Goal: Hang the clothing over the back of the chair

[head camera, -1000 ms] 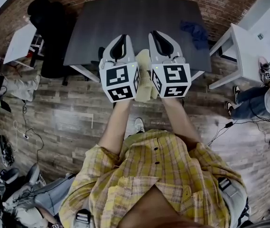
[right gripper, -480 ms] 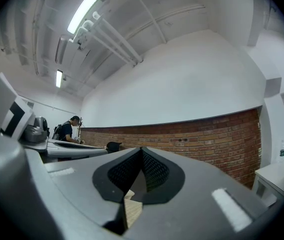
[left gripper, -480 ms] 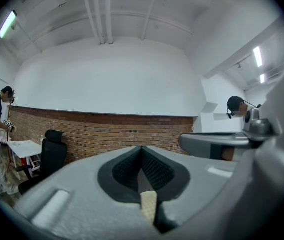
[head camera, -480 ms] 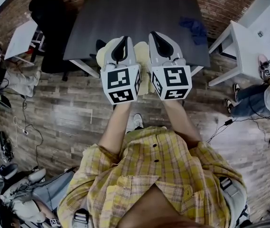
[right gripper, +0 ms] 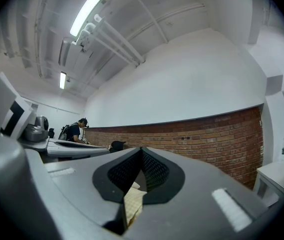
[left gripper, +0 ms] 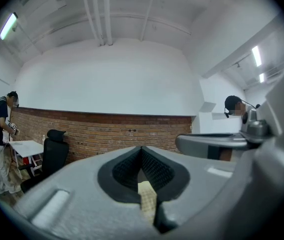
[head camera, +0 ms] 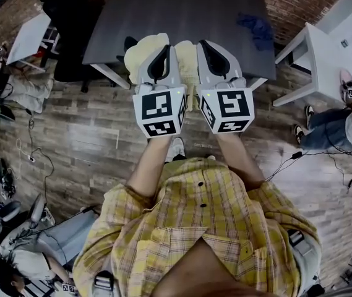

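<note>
I hold the left gripper (head camera: 158,57) and the right gripper (head camera: 210,54) side by side. Each has its jaws clamped on the pale yellow clothing (head camera: 141,49), which is bunched between them above the dark table's (head camera: 182,11) near edge.

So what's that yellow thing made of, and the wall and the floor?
The yellow clothing looks like soft, matte woven or knitted fabric: a fine grid texture shows and it bunches loosely. The wall is rough red-brown brick, with mortar lines in rows. The floor looks like wood planks, maybe wood-look laminate: long grained boards.
</note>
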Demonstrator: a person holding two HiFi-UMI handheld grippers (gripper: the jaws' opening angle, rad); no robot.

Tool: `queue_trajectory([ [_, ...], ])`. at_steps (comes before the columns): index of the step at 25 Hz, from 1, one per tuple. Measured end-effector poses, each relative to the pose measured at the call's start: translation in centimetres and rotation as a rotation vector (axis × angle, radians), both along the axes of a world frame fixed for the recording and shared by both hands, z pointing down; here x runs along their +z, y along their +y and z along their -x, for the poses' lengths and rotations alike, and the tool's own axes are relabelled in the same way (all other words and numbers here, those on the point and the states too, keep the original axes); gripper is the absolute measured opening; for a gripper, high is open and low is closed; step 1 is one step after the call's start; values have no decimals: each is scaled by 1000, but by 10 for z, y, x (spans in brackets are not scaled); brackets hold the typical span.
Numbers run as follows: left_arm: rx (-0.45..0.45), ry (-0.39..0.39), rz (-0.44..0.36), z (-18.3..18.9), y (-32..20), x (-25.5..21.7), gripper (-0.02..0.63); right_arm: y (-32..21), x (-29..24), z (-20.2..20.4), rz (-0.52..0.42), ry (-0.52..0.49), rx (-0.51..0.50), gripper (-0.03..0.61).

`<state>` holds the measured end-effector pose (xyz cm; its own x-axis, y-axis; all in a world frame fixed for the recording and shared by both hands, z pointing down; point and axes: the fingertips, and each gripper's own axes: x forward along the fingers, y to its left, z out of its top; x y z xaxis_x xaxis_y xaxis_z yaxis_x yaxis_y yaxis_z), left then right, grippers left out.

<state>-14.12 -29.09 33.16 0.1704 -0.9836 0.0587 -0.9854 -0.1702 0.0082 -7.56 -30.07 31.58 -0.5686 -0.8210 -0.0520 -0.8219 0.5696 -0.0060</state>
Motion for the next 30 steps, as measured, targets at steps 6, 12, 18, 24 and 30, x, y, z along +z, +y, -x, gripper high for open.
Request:
queue_trajectory([
  [6, -18, 1, -2, -2, 15, 5, 2, 15, 4, -3, -6, -11, -12, -9],
  [12, -24, 0, 6, -7, 26, 14, 2, 27, 7, -11, -16, -23, -20, -9],
  [18, -35, -19, 14, -12, 40, 23, 2, 38, 18, -14, 9, -21, -35, -9],
  [24, -44, -40, 19, -15, 55, 29, 2, 48, 28, -13, 28, -18, -52, -9],
  [30, -52, -49, 28, -19, 66, 38, 2, 59, 32, -16, 21, -17, -59, -9],
])
